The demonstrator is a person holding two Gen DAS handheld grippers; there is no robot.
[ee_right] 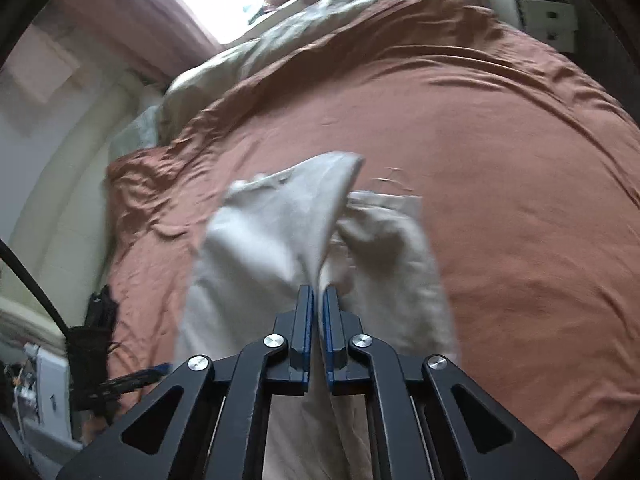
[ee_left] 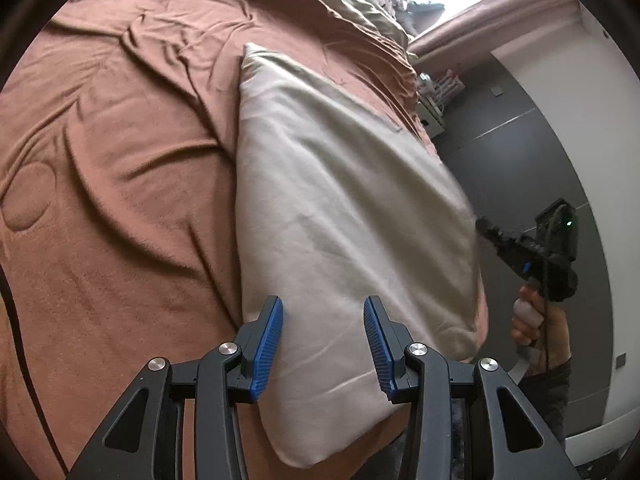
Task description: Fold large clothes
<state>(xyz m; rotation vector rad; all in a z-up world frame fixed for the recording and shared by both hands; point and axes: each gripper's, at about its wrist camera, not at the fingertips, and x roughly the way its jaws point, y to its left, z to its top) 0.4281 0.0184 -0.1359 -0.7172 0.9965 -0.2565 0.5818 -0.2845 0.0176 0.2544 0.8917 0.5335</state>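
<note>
A large beige garment (ee_left: pixel 340 200) lies on a rust-brown bed cover (ee_left: pixel 120 160), its right side raised off the bed. My left gripper (ee_left: pixel 324 340) stands with its blue pads apart over the garment's near end; the cloth runs flat between and beneath them and is not pinched. My right gripper (ee_right: pixel 319 300) is shut on a fold of the beige garment (ee_right: pixel 260 248), which hangs blurred from the jaws. In the left wrist view the right gripper (ee_left: pixel 482 224) meets the cloth's right edge, with a hand (ee_left: pixel 536 320) on its grip.
The brown bed cover (ee_right: pixel 500 200) spreads wide around the garment. An olive-beige duvet (ee_right: pixel 248 60) is bunched at the far end. Past the bed's edge are a grey floor (ee_left: pixel 520 152), a white wall and a small white cabinet (ee_right: pixel 548 20).
</note>
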